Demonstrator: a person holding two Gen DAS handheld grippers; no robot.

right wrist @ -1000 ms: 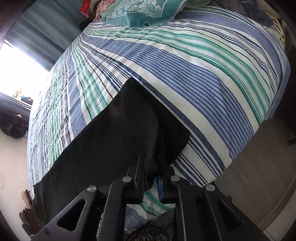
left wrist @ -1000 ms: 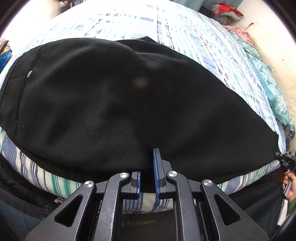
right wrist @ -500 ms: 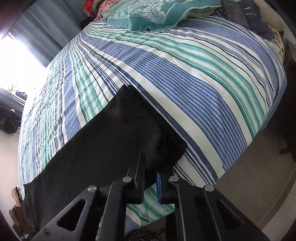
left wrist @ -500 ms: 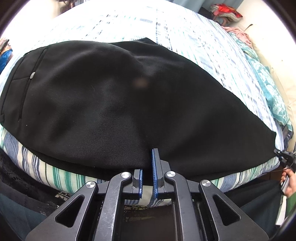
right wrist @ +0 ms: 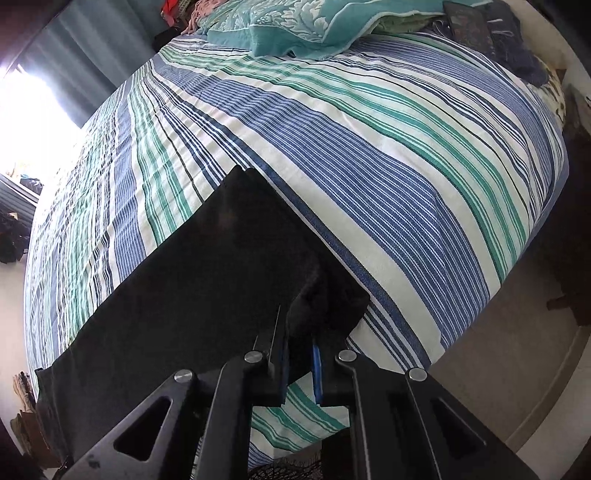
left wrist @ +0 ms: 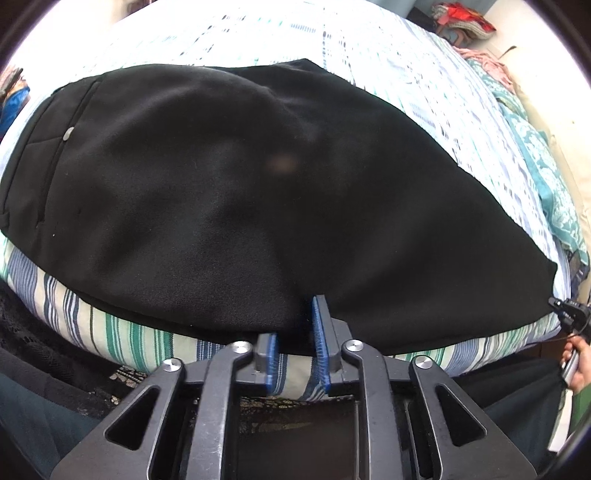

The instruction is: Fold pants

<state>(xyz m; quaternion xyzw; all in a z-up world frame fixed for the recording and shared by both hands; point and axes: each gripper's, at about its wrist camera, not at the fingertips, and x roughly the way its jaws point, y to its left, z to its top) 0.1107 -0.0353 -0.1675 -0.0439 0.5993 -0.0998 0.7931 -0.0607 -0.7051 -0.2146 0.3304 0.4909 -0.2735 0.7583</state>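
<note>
Black pants (left wrist: 258,192) lie flat across the striped bed (left wrist: 129,332), waistband with a small button at the left, leg ends at the far right. My left gripper (left wrist: 295,332) is at the near long edge of the pants, mid-length; its jaws stand a little apart with black cloth between them. In the right wrist view the leg end of the pants (right wrist: 221,280) lies near the bed's corner. My right gripper (right wrist: 299,354) is shut on the near corner of the hem, which is bunched between the blue pads.
A teal patterned blanket (right wrist: 295,26) and dark items (right wrist: 495,37) lie at the head of the bed. The bed edge drops to the floor (right wrist: 517,354) at the right. The other gripper and a hand (left wrist: 572,332) show at the far right of the left wrist view.
My left gripper's jaws have opened slightly on the pants edge. The right gripper has moved the hem corner a little further onto the bed, still shut on it.
</note>
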